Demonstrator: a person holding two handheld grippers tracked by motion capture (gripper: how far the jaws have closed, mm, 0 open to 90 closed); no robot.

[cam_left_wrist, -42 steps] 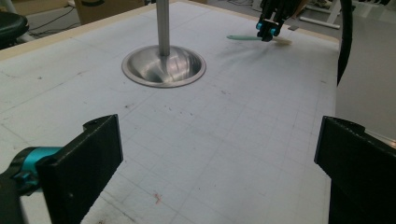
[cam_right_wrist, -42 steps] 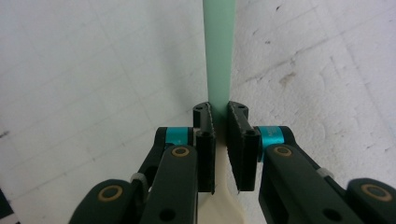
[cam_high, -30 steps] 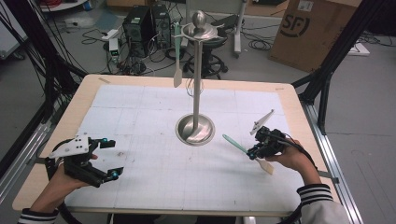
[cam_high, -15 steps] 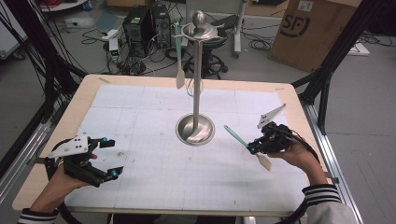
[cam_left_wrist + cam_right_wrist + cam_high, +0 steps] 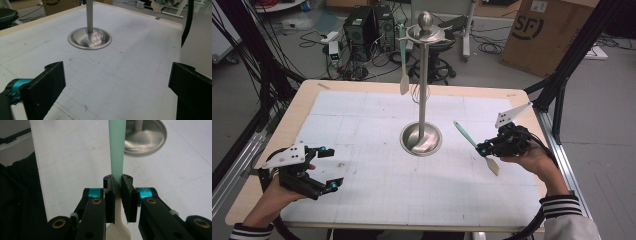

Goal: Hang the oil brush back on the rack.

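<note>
Two spatulas are showing in the high view — one spatula (image 5: pixel 475 146) with a mint-green handle and a cream blade is being gripped by the right tongs (image 5: pixel 484 148) above the right part of the tabletop (image 5: pixel 362 200), its handle slanting up toward the stand and its blade pointing down toward the person's side; a second, hanging spatula (image 5: pixel 403 60) of the same make is dangling from the round top of the one metal stand (image 5: pixel 422 90), blade downward. One stand only, its dished base (image 5: pixel 421 139) sitting on the white grid mat near the middle, with nothing lying in the dish. Two hands are coming in from the bottom edge: the left tongs (image 5: pixel 326 169) are resting over the near-left part of the mat, spread wide with nothing between them, well apart from the stand.

Looking along the left tongs (image 5: pixel 117 82), the two black jaws are standing far apart over bare mat, and the single stand base (image 5: pixel 89 38) is sitting ahead of them with its pole rising out of frame.

Looking along the right tongs (image 5: pixel 117 187), the pads are clenching the spatula (image 5: pixel 116 150) where the green handle is meeting the cream blade — handle running up and away, blade hanging below the jaws, the stand base (image 5: pixel 147 136) lying beyond.
</note>
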